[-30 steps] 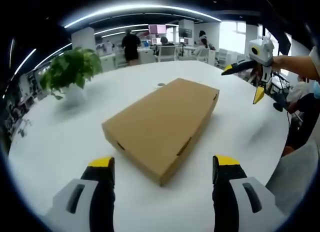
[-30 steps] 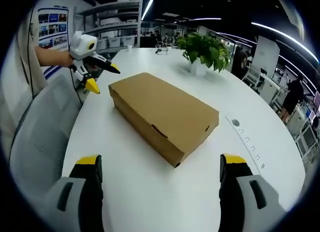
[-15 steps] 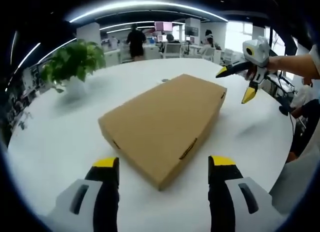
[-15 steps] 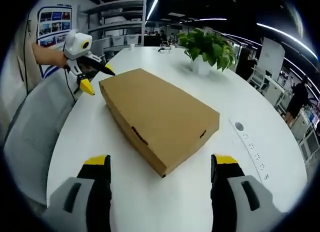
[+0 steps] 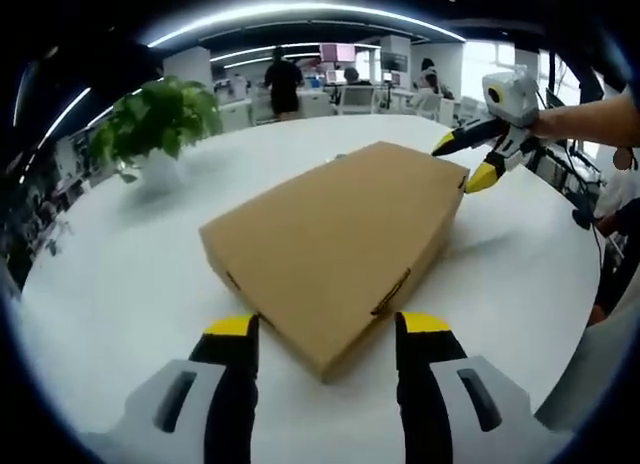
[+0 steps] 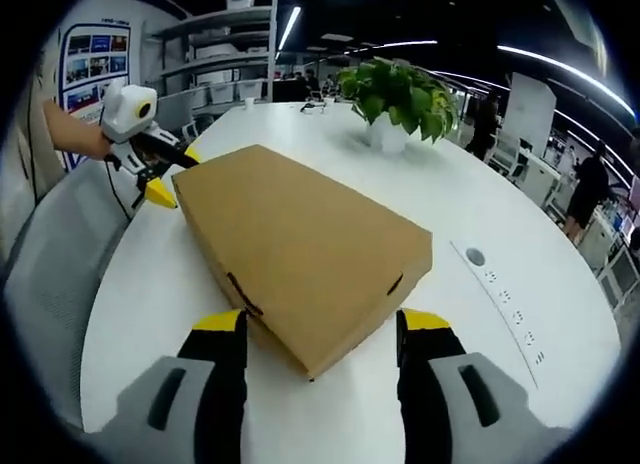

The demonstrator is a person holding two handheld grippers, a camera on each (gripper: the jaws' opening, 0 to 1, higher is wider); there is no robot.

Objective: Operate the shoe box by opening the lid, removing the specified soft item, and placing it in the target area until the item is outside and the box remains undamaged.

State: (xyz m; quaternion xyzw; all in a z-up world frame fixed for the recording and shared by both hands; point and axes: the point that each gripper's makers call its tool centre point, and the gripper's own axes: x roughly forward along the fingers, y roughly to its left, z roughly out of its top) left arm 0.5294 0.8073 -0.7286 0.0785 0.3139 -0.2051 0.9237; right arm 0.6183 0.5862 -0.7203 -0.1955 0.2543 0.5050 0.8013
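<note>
Cardboard shoe box (image 5: 335,242), lid shut, lies on the bench (image 5: 120,264) between my left hand-held gripper (image 5: 327,329) and right hand-held gripper (image 6: 316,324), both spread wide at opposite corners.

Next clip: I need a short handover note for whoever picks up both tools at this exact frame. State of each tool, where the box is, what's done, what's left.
Left tool: open, empty, jaws either side of one end corner of the shoe box.
Right tool: open, empty, at the opposite end corner; in the left gripper view it shows at the far corner.
Shoe box: brown cardboard, lid closed, lying flat on the white table, a potted plant beyond it.
Done: both tools brought up to the box ends; nothing gripped.
Left: lift the lid, take out the soft item (not visible with the lid shut), set it in the target area, keep the box undamaged.
</note>
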